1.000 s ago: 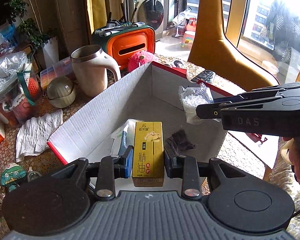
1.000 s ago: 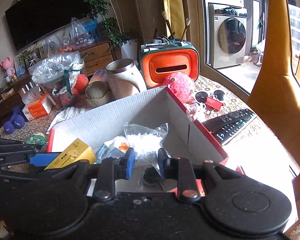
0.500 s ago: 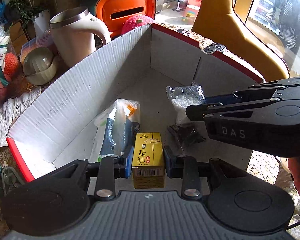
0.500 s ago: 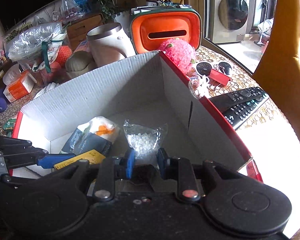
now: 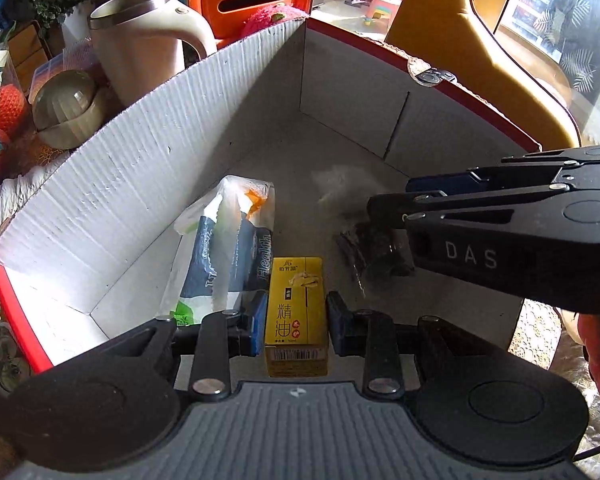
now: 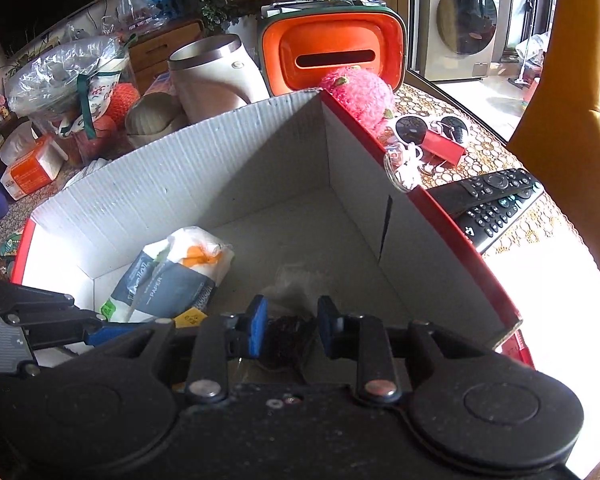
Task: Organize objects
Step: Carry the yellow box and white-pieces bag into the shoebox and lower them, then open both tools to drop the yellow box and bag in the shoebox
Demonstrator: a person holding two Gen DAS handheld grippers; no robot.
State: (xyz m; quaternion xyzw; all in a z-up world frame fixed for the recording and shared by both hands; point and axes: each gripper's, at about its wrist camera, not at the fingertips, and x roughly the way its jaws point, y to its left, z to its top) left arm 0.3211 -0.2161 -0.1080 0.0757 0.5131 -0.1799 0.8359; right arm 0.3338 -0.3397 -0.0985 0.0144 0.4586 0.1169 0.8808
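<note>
The left gripper [image 5: 296, 318] hung low inside the white cardboard box [image 5: 148, 152], its 2 blue-padded fingers [image 5: 258, 320] set on either side of a small yellow carton [image 5: 295, 312] printed with Chinese characters. The left pad touched the carton's side; on the right a thin gap showed, so whether the jaws were really pressing it could not be judged. The carton pointed toward 12 o'clock along the fingers, barcode end nearest the camera.

At 11 o'clock from the carton, just beside it, lay a white and blue-grey paper pack [image 5: 224, 248], reaching toward the box's long corrugated wall. At 1 o'clock from the carton lay a dark bundle in clear wrap [image 5: 374, 252], partly hidden by the right gripper [image 6: 292, 330], which entered the left view from 3 o'clock. In the right wrist view that gripper's jaws stood a little apart with the dark bundle between them; the pads did not clearly touch it, so a firm hold could not be confirmed. A blurred, pale clear bag [image 6: 296, 278] sat at 12 o'clock just beyond those fingertips.

Outside the box, at 11 o'clock, stood a cream kettle [image 6: 216, 74]; at 12 o'clock an orange case [image 6: 332, 54] with a pink knitted ball [image 6: 360, 96] against it; at 2 o'clock 2 black remotes [image 6: 496, 204] lay on the table
</note>
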